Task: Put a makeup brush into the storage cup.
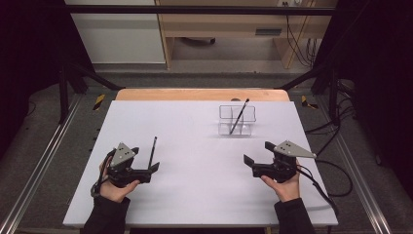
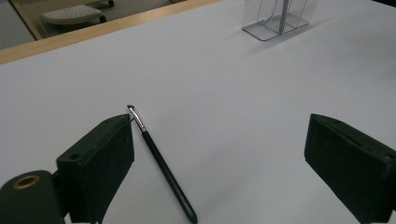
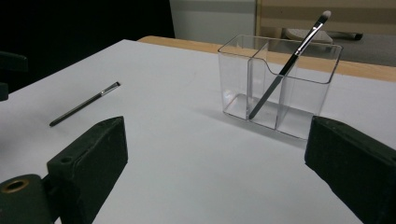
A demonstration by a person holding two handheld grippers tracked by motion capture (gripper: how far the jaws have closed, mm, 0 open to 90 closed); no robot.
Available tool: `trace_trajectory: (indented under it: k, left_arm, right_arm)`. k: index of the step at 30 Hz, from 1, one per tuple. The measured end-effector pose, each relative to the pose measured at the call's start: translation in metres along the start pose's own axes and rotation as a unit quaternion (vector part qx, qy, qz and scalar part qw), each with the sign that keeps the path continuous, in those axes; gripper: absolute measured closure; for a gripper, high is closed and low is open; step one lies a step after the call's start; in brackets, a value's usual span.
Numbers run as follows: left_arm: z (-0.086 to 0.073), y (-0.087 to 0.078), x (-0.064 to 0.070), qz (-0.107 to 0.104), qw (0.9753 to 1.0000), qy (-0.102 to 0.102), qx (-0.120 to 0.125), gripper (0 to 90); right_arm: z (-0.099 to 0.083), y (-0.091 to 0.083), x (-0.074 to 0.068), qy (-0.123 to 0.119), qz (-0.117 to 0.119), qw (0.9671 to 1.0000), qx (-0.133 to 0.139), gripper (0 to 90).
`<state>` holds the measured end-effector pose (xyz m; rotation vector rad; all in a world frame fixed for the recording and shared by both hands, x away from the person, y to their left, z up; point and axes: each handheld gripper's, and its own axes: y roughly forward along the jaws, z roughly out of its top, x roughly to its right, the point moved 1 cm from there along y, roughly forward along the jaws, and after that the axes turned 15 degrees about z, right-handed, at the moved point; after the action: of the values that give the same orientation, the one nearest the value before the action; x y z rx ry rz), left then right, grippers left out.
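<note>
The makeup brush point(image 2: 161, 164) lies flat on the white counter point(image 1: 195, 161), just beside the left hand-held gripper point(image 1: 152, 168), whose jaws gape empty. It looks light, stiff, thin and roll-prone; pinch mid-handle.

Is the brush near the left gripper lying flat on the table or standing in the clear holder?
Lying flat. The brush rests on the white table, far from the clear holder.

We see the clear organizer point(image 2: 279, 18) cut off by the top edge at one o'clock in the left gripper view; its brush point(image 2: 282, 16) shows merely a blurred handle.
</note>
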<state>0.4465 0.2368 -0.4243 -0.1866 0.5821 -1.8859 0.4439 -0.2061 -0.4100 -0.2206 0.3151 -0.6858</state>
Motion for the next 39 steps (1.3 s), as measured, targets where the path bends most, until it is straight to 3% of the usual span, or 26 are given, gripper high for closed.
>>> trace_trajectory:
  k: [15,27,39]
  left_arm:
    - [0.003,0.003,-0.002,0.004,1.0,-0.003,-0.007,7.7]
    - [0.01,0.012,-0.006,0.013,0.9993,-0.006,-0.035,8.8]
    - [0.016,0.029,-0.008,0.016,0.9972,0.001,-0.072,11.0]
  right_arm:
    - [-0.008,-0.011,0.001,0.015,-0.003,0.9998,0.01,5.6]
    - [-0.004,-0.017,0.002,0.028,-0.009,0.9992,0.028,6.3]
    - [0.0,-0.01,-0.006,0.017,-0.016,0.9997,0.011,6.6]
